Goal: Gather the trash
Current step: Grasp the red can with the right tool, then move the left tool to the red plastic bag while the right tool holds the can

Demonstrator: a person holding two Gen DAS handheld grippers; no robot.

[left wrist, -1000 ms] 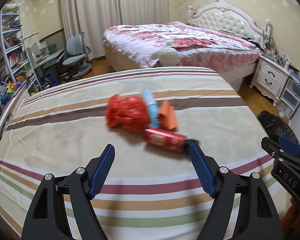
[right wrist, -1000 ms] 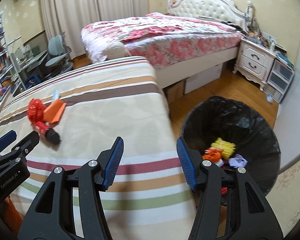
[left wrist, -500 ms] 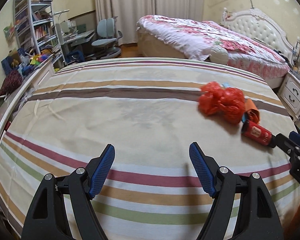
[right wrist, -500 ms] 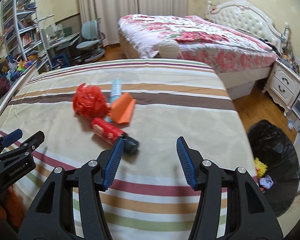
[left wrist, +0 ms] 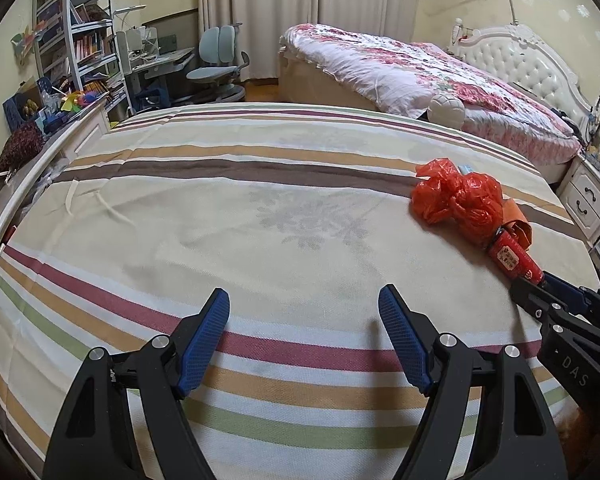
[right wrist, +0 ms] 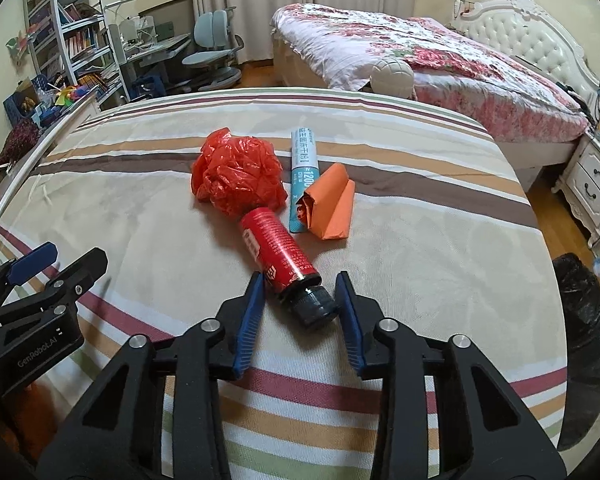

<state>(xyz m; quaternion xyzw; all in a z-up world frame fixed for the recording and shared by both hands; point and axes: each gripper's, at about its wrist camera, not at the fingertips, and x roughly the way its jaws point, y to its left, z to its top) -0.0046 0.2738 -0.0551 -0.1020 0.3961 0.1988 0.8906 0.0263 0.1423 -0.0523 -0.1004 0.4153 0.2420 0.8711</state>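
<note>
A red bottle with a black cap lies on the striped bedspread. My right gripper is open, its blue fingers on either side of the cap end. Behind the bottle lie a crumpled red plastic bag, a blue-and-white wrapper and a folded orange paper. In the left wrist view the red bag, orange paper and bottle sit at the right. My left gripper is open and empty over bare bedspread, left of the pile.
A black-lined trash bin stands on the floor past the bed's right edge. A second bed with floral bedding, a white nightstand, a desk with chair and a bookshelf stand behind.
My right gripper has swung from the bin to the pile and narrowed around the bottle's cap end. My left gripper has turned left, so the pile now sits at its right.
</note>
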